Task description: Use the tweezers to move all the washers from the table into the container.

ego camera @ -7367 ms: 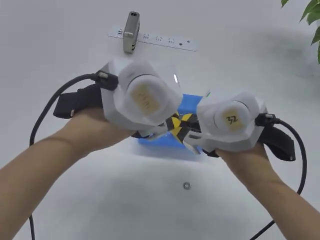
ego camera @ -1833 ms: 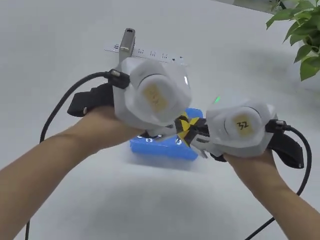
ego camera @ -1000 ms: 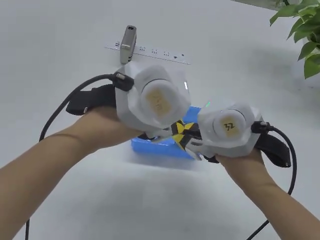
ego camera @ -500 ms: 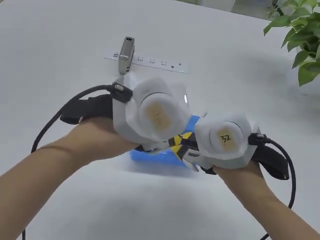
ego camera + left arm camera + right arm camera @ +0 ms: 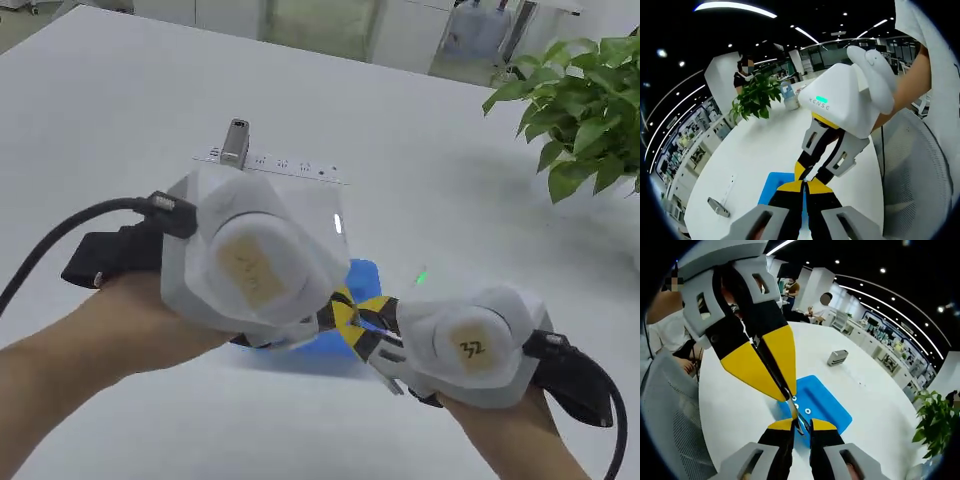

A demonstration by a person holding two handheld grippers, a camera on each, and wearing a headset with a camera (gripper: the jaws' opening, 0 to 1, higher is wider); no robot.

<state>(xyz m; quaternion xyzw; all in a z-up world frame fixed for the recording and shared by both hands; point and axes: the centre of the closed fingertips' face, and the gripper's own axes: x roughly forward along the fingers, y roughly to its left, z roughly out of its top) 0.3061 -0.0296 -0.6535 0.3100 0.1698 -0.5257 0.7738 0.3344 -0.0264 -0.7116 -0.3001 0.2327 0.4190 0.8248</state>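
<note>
Well, right gripper view: your right gripper [image 5: 799, 425] is pinched on the tip end of the tweezers [image 5: 794, 412], and your left gripper [image 5: 787, 392] reaches in above it, clenched on the shank. The container [image 5: 827, 407] sits just beyond those jaw tips, with a few washers [image 5: 807, 411] inside. I can't tell if the tip carries one. Left gripper view: both jaw pairs meet nose to nose, with the container below-left of yours. Head view: both housings cover the tip. Risk: two grips on one thin tool. Any twist or uneven squeeze likely skews the tweezers and flicks a washer onto the table [image 5: 740, 405], and working blind you may release outside the container wall.
</note>
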